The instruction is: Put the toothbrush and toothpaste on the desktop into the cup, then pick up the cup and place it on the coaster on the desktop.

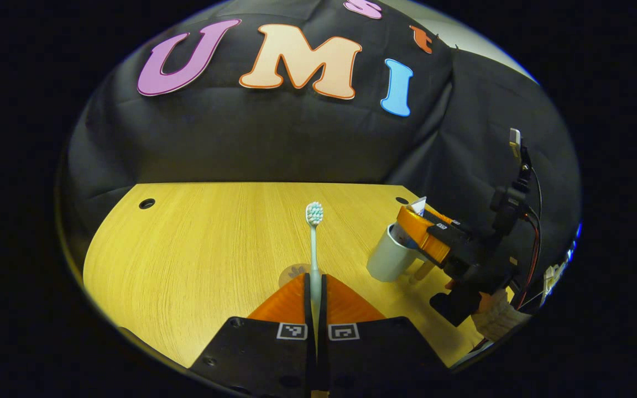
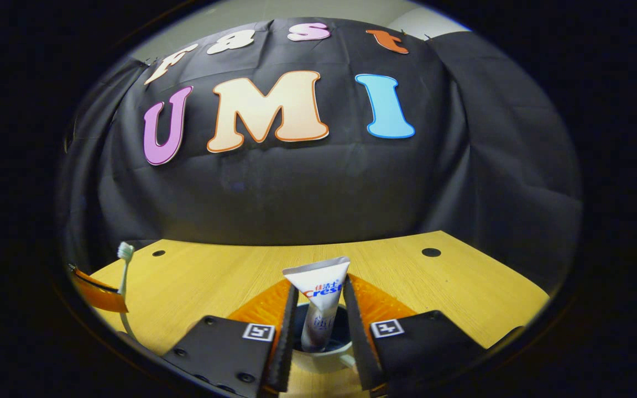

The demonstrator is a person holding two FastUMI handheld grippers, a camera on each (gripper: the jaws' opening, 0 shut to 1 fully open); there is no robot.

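Toothpaste (image 2: 318, 309) stands in the cup (image 2: 318, 354), right gripper (image 2: 318, 326) fingers apart around it. Toothbrush (image 1: 313, 243), light and stiff, is clamped low on its handle by the left gripper (image 1: 315, 298), cup at 2 o'clock.

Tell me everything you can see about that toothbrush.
The toothbrush is slim, with a pale blue-green, plastic-looking handle and a small head of white and teal bristles at the top. It stands upright above the wooden desktop, its lower handle pinched between the two fingers of the left claw, which are closed on it. It is not in the cup, which stands apart to the side.
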